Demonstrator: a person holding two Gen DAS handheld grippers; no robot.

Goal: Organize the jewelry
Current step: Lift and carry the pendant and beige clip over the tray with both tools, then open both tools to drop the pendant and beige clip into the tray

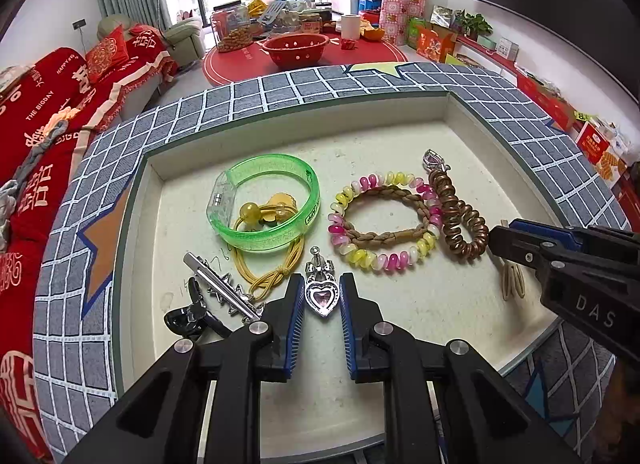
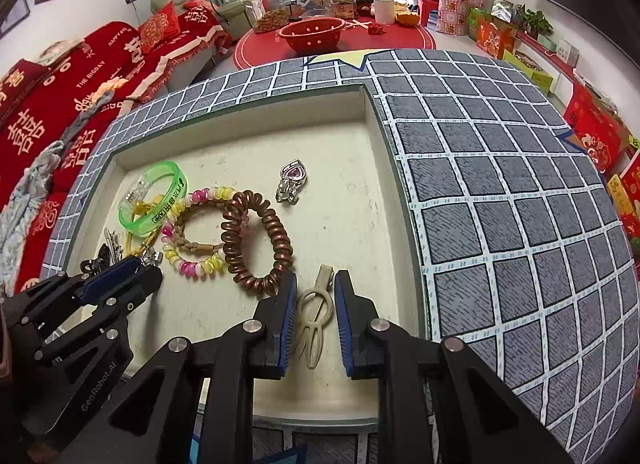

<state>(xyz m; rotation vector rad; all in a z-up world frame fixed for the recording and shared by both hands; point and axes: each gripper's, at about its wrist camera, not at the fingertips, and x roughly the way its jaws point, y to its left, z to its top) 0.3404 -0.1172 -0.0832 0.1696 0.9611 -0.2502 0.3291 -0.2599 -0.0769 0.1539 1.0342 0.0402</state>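
A cream tray (image 1: 360, 136) holds jewelry. My left gripper (image 1: 321, 284) is open, its jaws on either side of a silver heart pendant (image 1: 320, 291) lying on the tray. My right gripper (image 2: 316, 284) is open around a beige hair clip (image 2: 315, 310); it also shows in the left wrist view (image 1: 496, 240) at the right. In the tray lie a green bangle (image 1: 268, 204), a yellow hair tie (image 1: 272, 264), a pink-yellow bead bracelet (image 1: 384, 220), a copper coil hair tie (image 2: 256, 240), a second heart pendant (image 2: 292, 180) and a silver star hair clip (image 1: 224, 284).
The tray sits on a grey grid-pattern cloth (image 2: 500, 184). A black clip (image 1: 188, 312) lies at the tray's near left. A red sofa (image 1: 48, 112) is to the left, and a red round table (image 1: 304, 56) with a red bowl stands behind.
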